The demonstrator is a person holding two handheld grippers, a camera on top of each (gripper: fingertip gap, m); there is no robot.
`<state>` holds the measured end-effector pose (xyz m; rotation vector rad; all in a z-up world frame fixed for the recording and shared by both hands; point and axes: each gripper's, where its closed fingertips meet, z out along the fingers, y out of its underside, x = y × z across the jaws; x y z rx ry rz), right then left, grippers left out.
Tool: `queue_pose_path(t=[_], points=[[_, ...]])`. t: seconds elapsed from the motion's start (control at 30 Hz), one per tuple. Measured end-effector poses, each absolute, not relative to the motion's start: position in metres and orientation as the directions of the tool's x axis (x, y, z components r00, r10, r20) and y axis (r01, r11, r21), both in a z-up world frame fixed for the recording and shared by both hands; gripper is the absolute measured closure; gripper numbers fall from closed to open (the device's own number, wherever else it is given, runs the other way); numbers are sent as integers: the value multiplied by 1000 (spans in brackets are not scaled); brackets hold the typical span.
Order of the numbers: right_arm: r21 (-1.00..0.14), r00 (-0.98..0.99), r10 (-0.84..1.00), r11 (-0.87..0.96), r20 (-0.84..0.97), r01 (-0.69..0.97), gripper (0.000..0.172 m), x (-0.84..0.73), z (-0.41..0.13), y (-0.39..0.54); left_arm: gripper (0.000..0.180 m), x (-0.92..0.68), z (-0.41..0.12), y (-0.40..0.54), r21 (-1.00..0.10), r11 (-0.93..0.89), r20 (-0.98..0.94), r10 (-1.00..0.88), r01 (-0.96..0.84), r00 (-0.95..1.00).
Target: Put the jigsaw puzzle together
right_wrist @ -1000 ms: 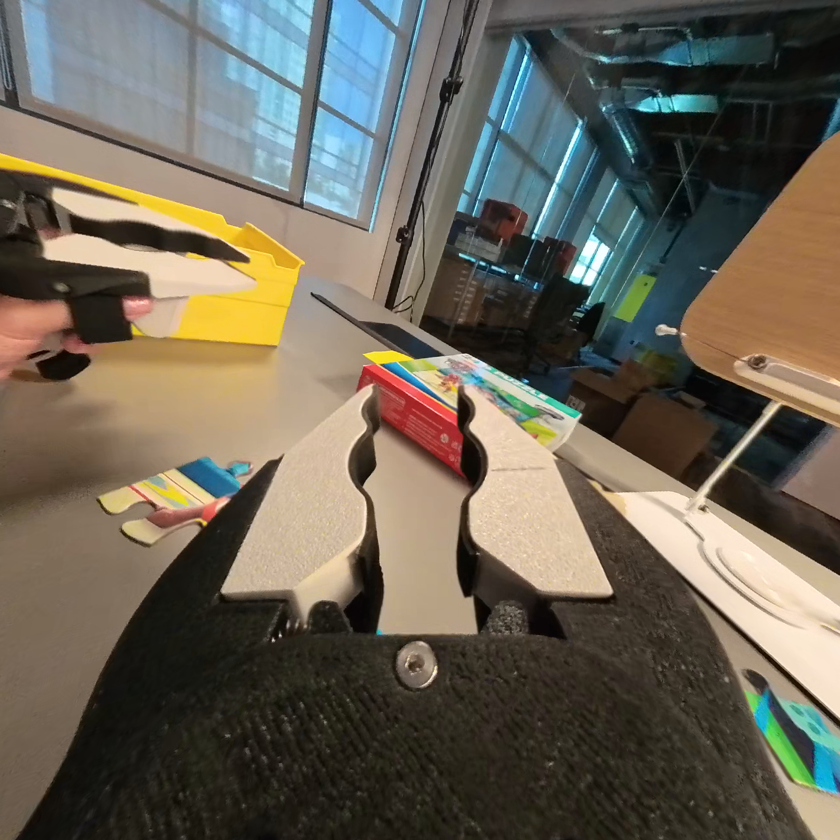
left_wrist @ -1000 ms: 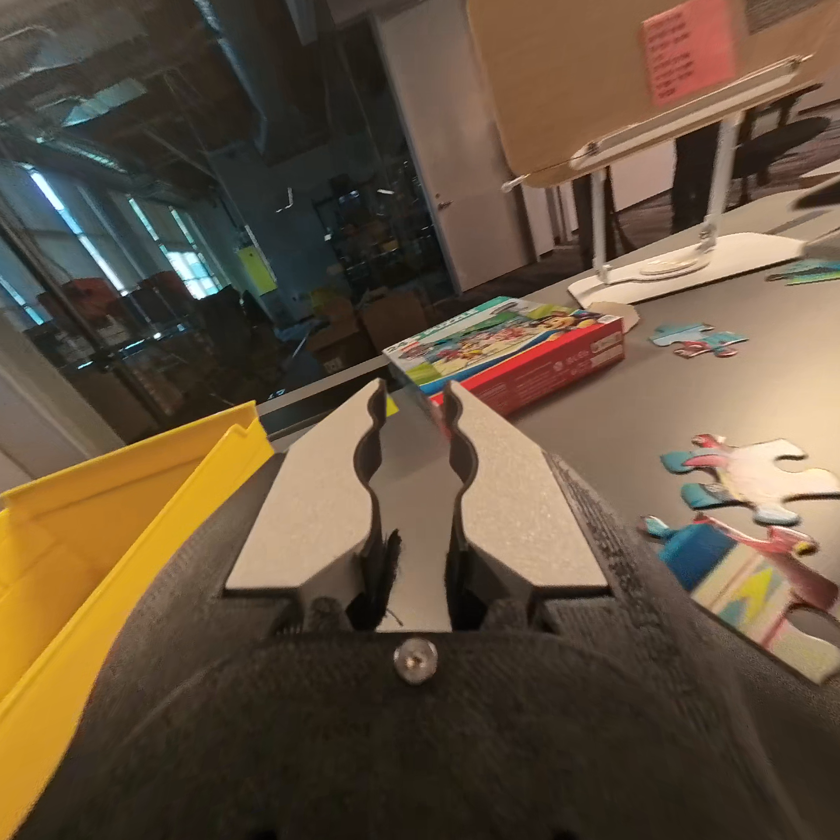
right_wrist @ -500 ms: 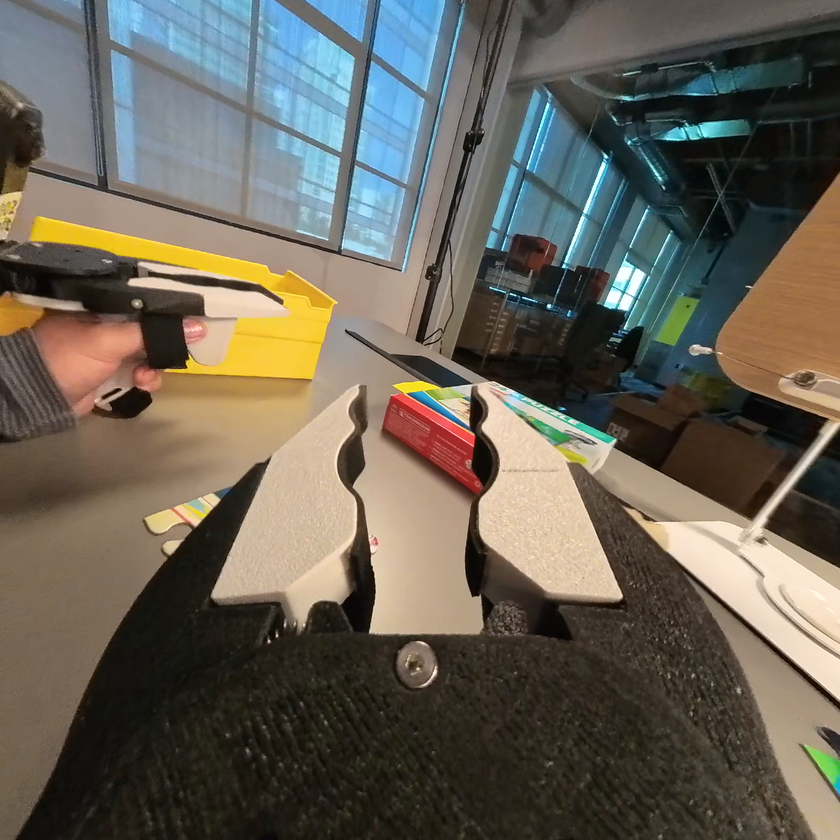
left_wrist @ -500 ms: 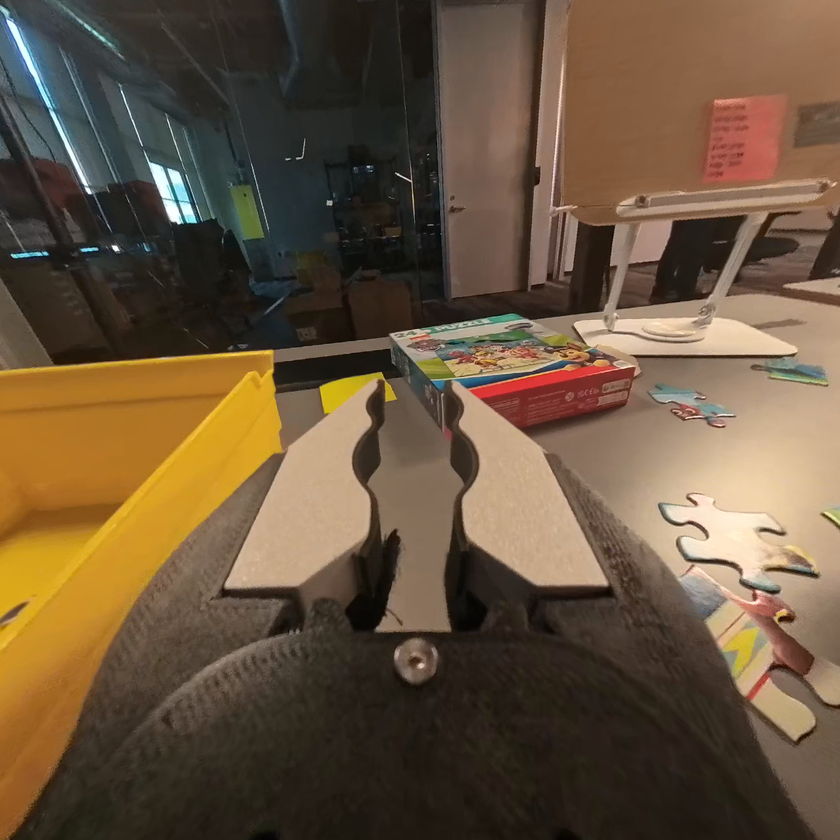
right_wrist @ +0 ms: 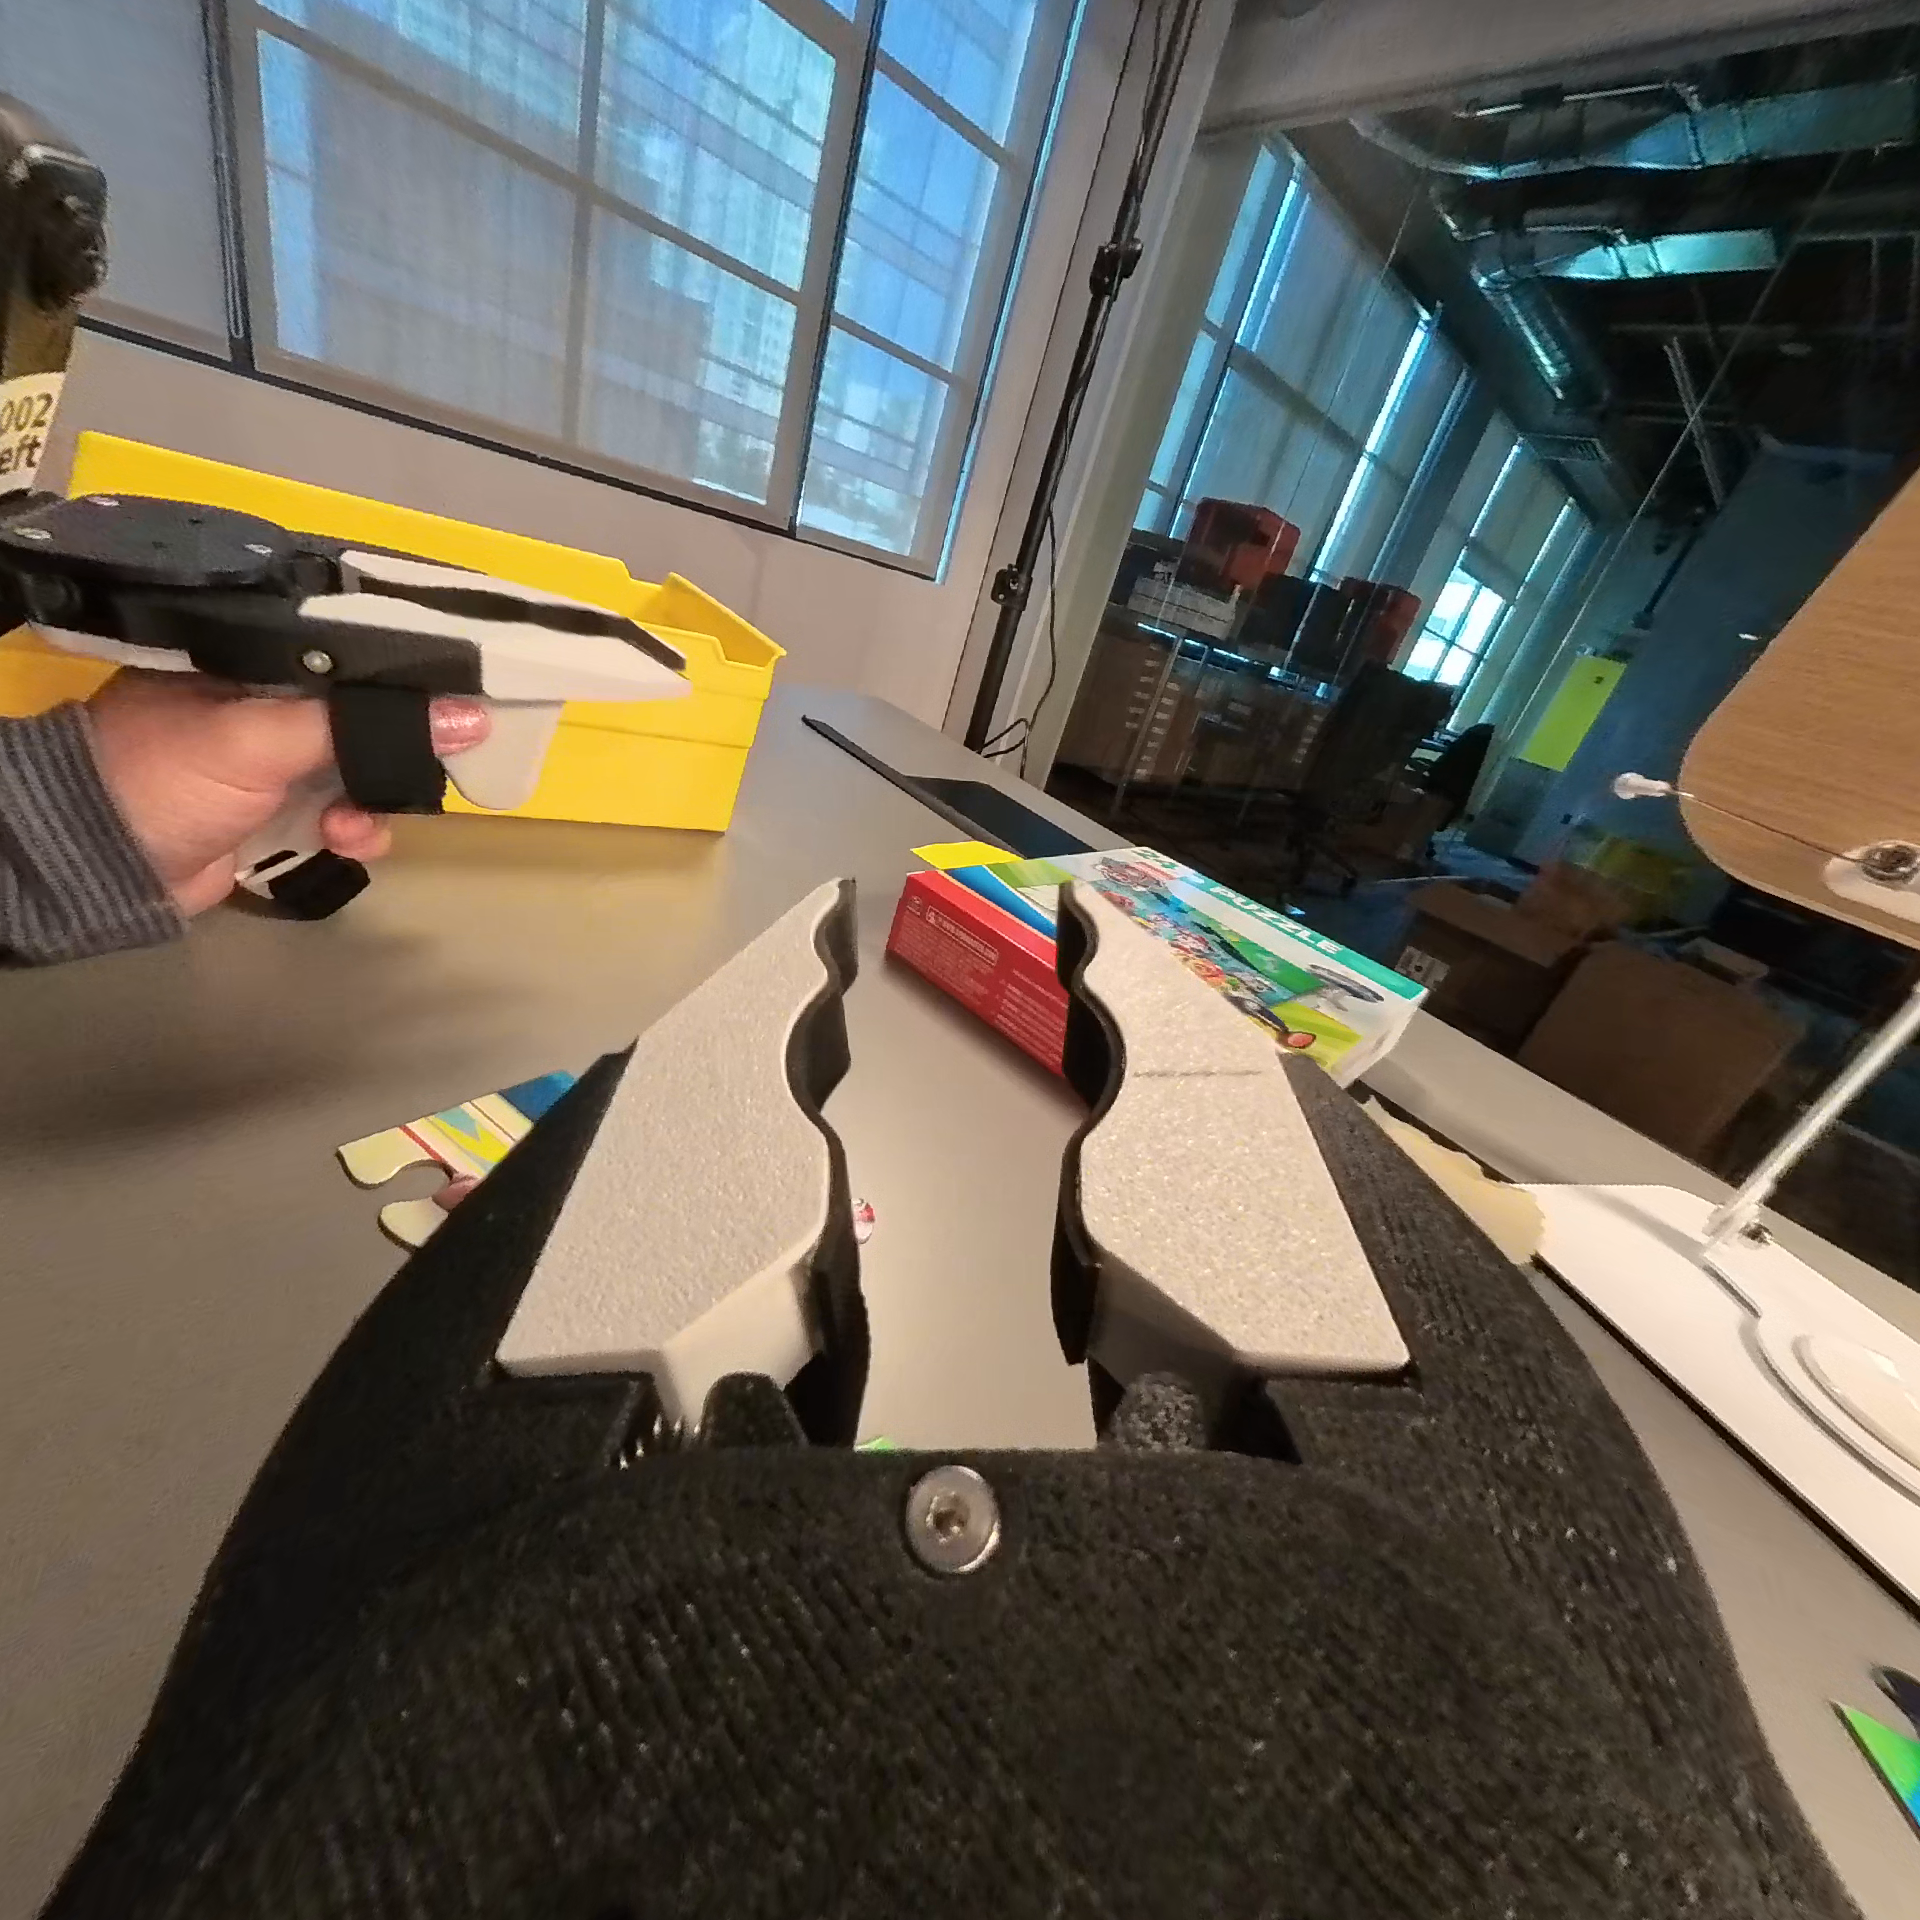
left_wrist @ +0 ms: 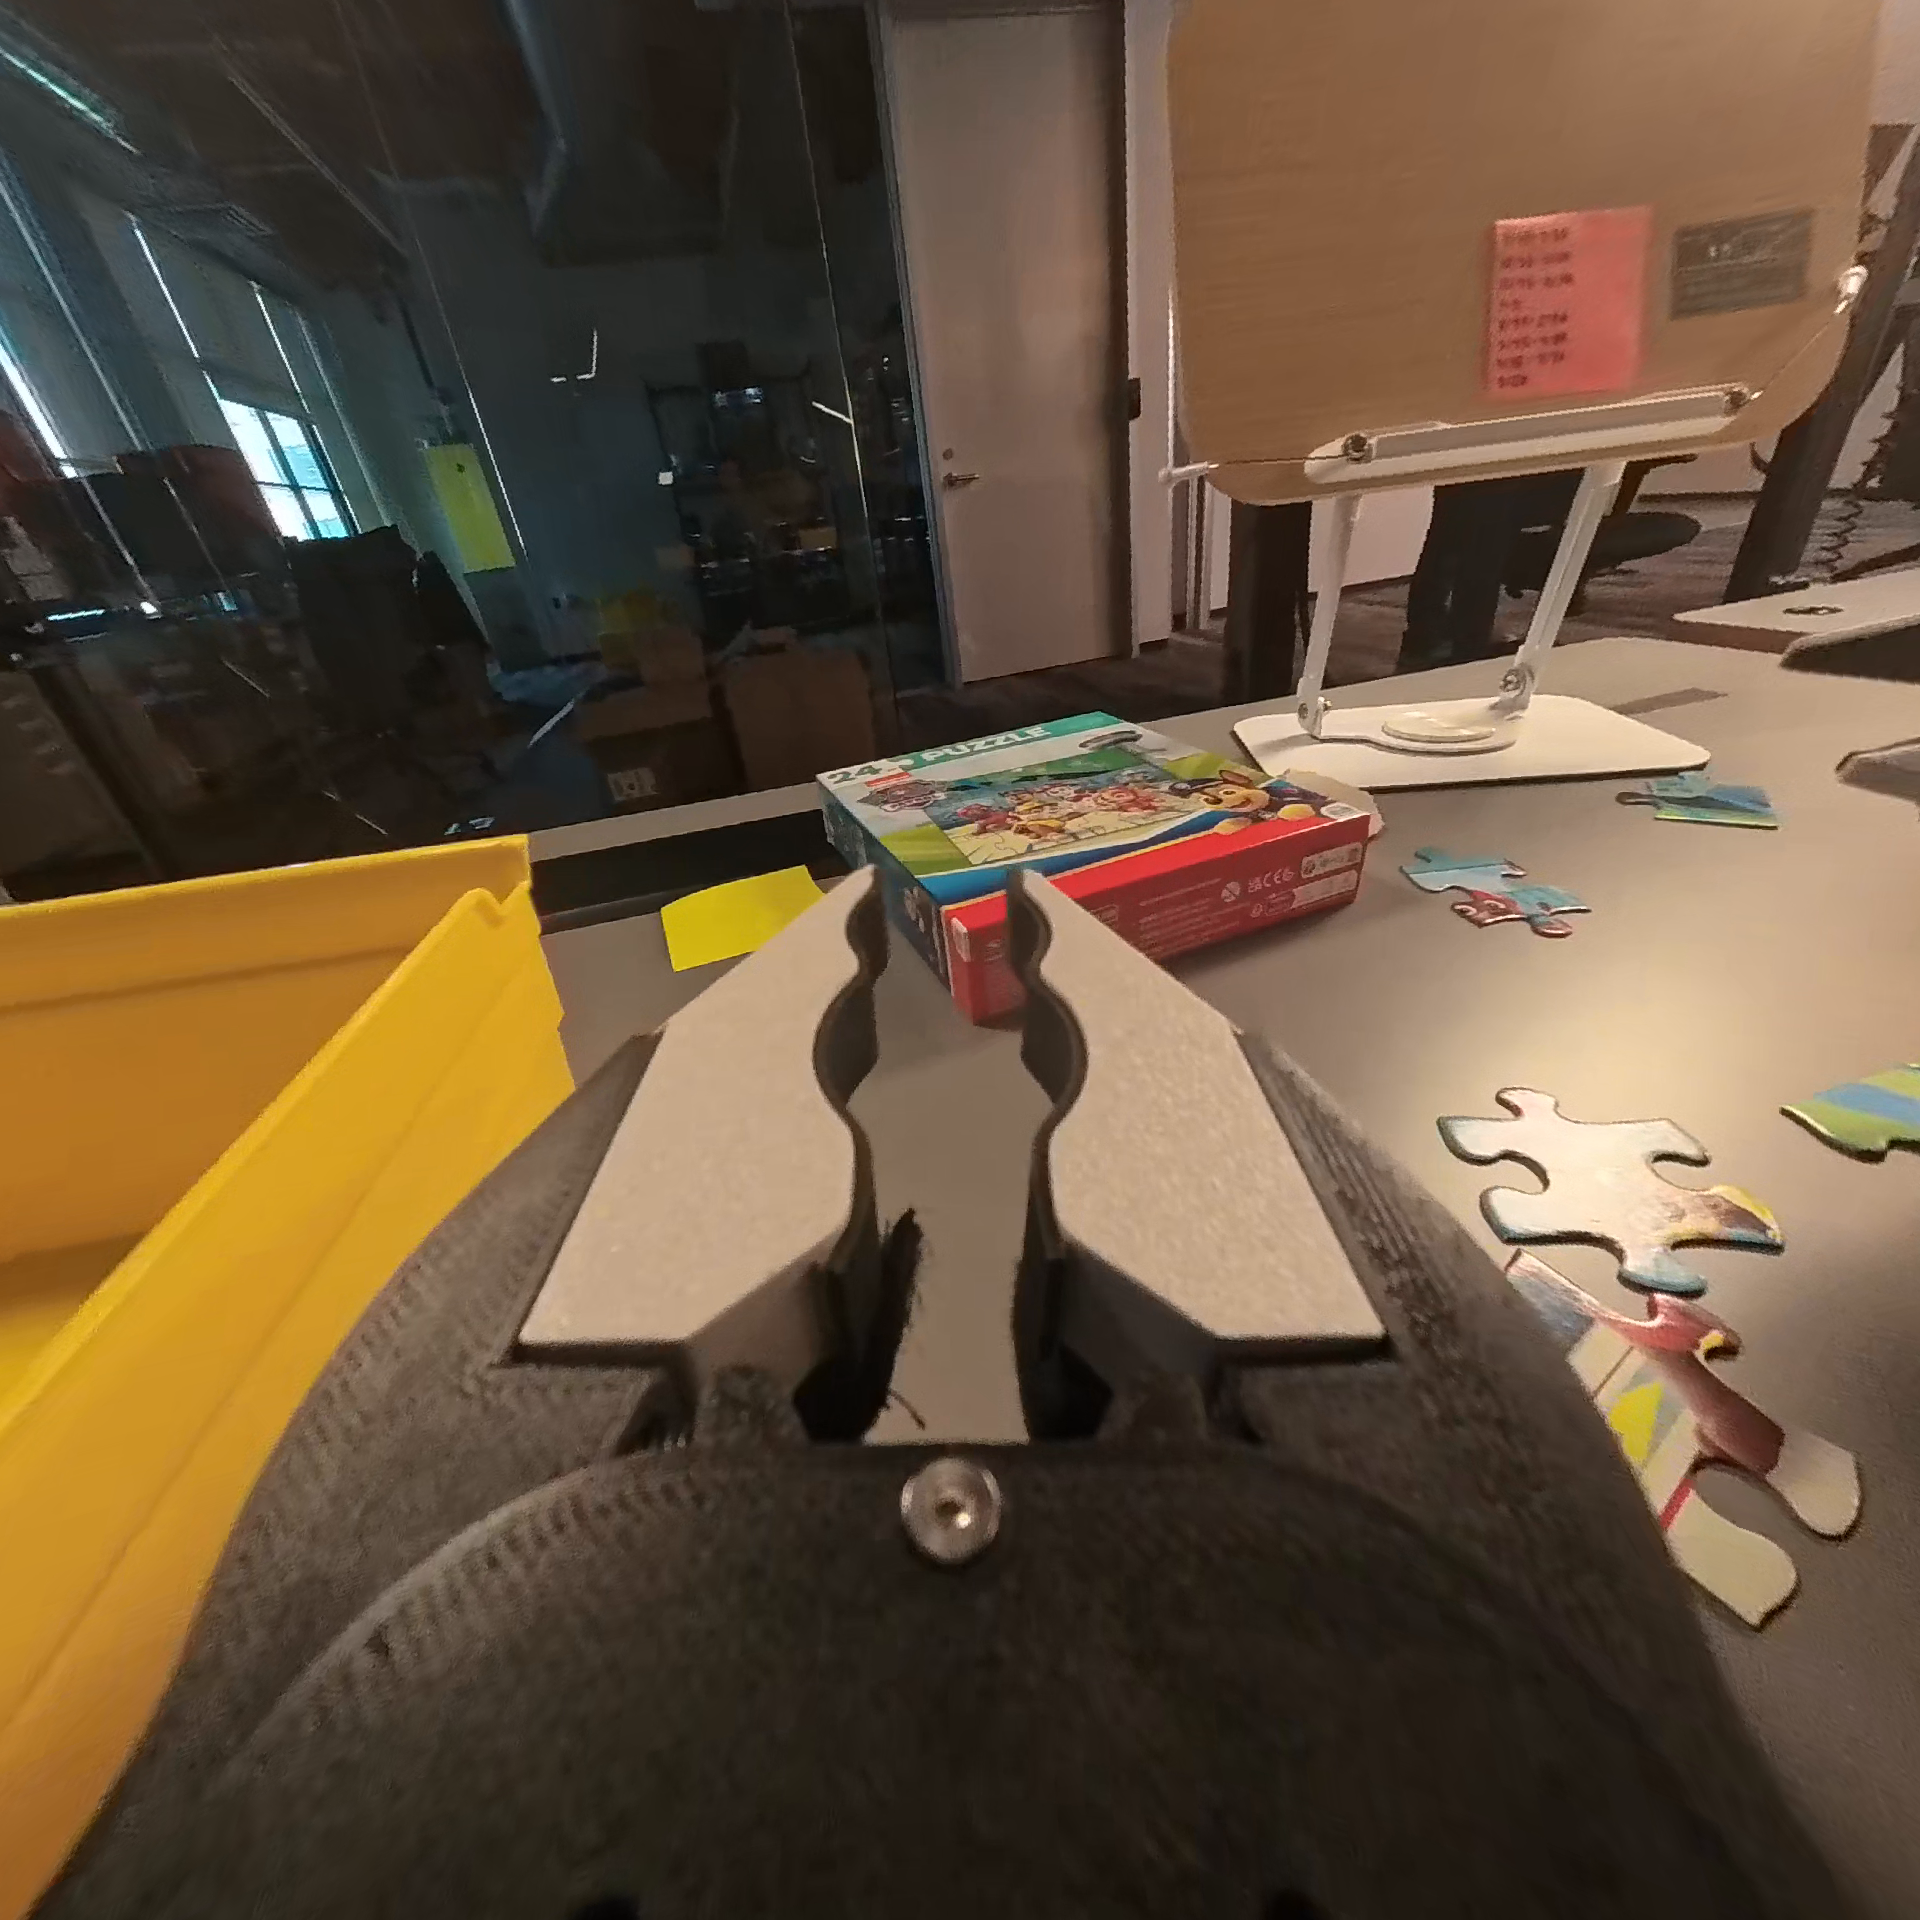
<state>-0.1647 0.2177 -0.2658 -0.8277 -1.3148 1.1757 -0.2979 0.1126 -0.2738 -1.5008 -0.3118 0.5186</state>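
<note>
Hovering above the grey bench [left_wrist: 1299, 1039], the left gripper [left_wrist: 945, 894] keeps its fingers a narrow way apart with nothing between them, just bare bench showing through the gap. Dead ahead of its tips lies the puzzle box [left_wrist: 1091, 831], flat on the bench, red side wall facing near, and apart from the fingers. A yellow sticky note [left_wrist: 727, 920] lies just left of the box. On the near left stands the yellow bin [left_wrist: 260, 1039], close beside the gripper body. To the right, loose puzzle pieces [left_wrist: 1600, 1184] are scattered flat on the bench, with more pieces farther off near the white stand [left_wrist: 1455, 738] that carries a tilted wooden board [left_wrist: 1351, 260].

Over to the right gripper [right_wrist: 956, 904]: fingers spread wider, nothing in the grasp either, and the same box sits just beyond its tips, clear of both pads. A puzzle piece [right_wrist: 436, 1143] peeks out at its near left. Far left in that view, a hand [right_wrist: 208, 790] holds the other gripper in the air in front of the bin.
</note>
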Motion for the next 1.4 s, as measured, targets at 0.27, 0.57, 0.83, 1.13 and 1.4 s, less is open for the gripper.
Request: queue_pose_path(t=[0.27, 0.57, 0.83, 1.13, 1.4], points=[[-951, -126, 949, 270, 290, -154, 139, -166, -269, 217, 162, -297, -273, 114, -992, 4, -106, 496, -124, 862], [-946, -130, 943, 289, 307, -144, 142, -166, -271, 214, 163, -290, -276, 121, -986, -32, -158, 468, -161, 870], [-946, -134, 941, 293, 312, -141, 143, -167, -272, 214, 163, -291, -274, 119, -988, -16, -140, 470, -150, 872], [-944, -140, 938, 299, 317, -137, 144, -168, -273, 213, 163, -285, -276, 121, -984, -38, -171, 452, -172, 875], [-943, -143, 936, 304, 323, -136, 145, -168, -274, 212, 163, -273, -279, 126, -982, -60, -188, 395, -179, 899]])
